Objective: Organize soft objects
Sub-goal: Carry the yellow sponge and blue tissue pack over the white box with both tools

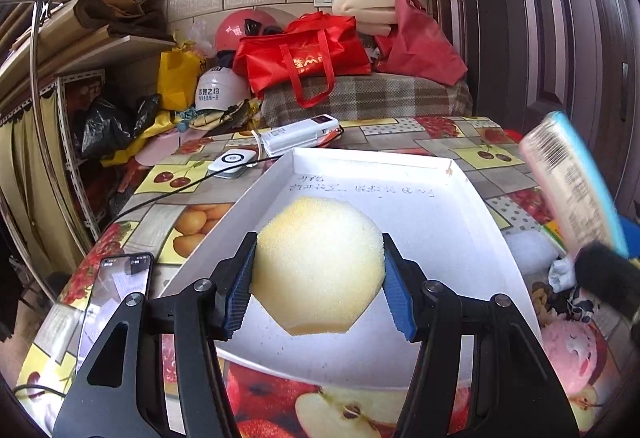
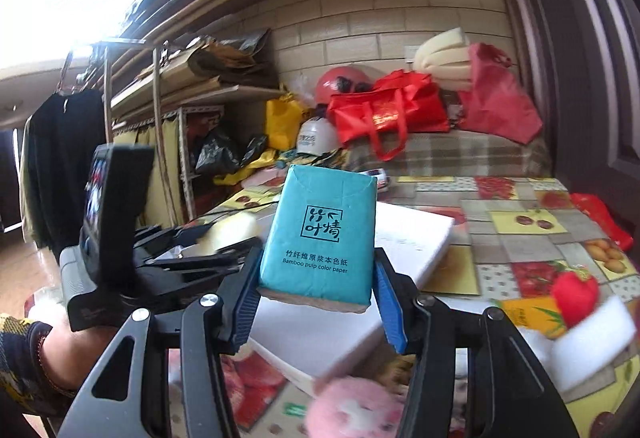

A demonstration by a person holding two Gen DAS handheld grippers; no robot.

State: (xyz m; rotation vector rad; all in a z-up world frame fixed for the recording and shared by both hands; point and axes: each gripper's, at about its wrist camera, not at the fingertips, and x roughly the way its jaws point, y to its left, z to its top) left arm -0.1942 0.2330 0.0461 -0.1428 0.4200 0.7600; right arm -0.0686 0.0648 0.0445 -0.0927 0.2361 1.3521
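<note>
My left gripper (image 1: 318, 282) is shut on a round yellow sponge (image 1: 316, 266) and holds it above the white box (image 1: 472, 222) on the fruit-print table. My right gripper (image 2: 316, 302) is shut on a teal tissue pack (image 2: 320, 234) and holds it upright above the white box (image 2: 412, 234). The tissue pack also shows blurred at the right of the left wrist view (image 1: 576, 182). The left gripper with the sponge (image 2: 228, 232) shows at the left of the right wrist view. A pink plush toy (image 1: 572, 354) lies right of the box, and it also shows in the right wrist view (image 2: 356, 410).
A phone (image 1: 116, 302) lies left of the box. A white charger disc (image 1: 232, 160) and a power bank (image 1: 300, 134) sit behind it. White foam (image 2: 592, 342), a red plush (image 2: 576, 294) and a red bag (image 2: 600, 218) lie on the right. Bags and helmets crowd the back.
</note>
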